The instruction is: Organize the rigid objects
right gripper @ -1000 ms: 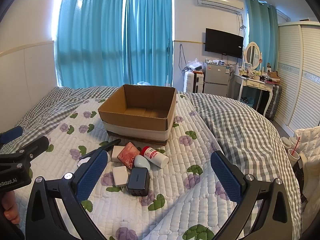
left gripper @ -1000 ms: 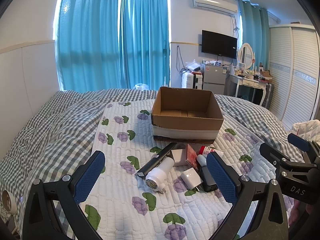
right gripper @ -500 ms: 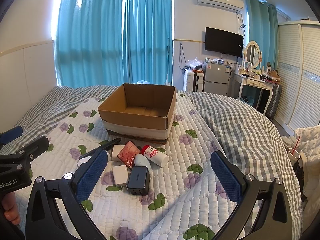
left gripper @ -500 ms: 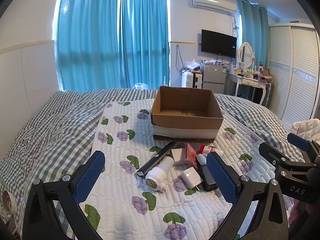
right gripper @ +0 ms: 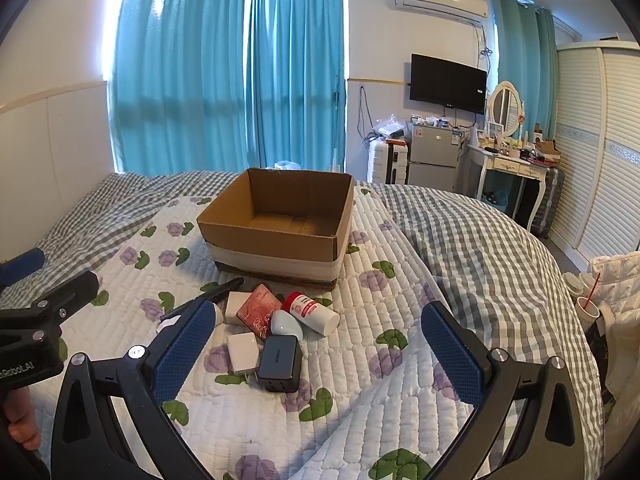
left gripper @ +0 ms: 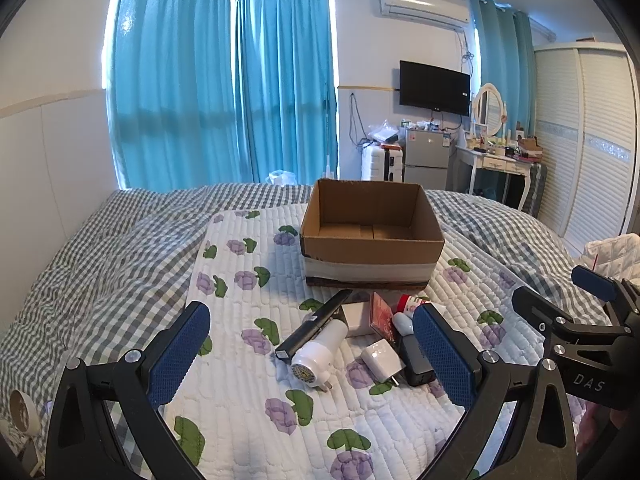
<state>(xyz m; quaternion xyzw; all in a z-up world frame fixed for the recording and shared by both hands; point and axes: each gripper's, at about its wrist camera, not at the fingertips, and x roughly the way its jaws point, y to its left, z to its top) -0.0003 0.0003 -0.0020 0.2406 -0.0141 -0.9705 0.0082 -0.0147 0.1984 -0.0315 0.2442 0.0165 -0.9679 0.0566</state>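
Note:
An open, empty cardboard box (left gripper: 372,236) (right gripper: 280,224) stands on a floral quilt. In front of it lies a cluster: a black bar (left gripper: 314,328), a white round plug (left gripper: 318,354), a white charger (left gripper: 380,360) (right gripper: 243,352), a black charger (right gripper: 280,362), a red card box (right gripper: 260,310), a red-capped white bottle (right gripper: 312,312). My left gripper (left gripper: 312,360) is open and empty, hovering just before the cluster. My right gripper (right gripper: 316,354) is open and empty, also near the cluster.
The quilt (left gripper: 240,400) lies on a grey checked bedspread (right gripper: 480,240). A white padded item and cups (right gripper: 592,304) sit at the bed's right edge. Curtains, fridge, TV and dresser stand far behind.

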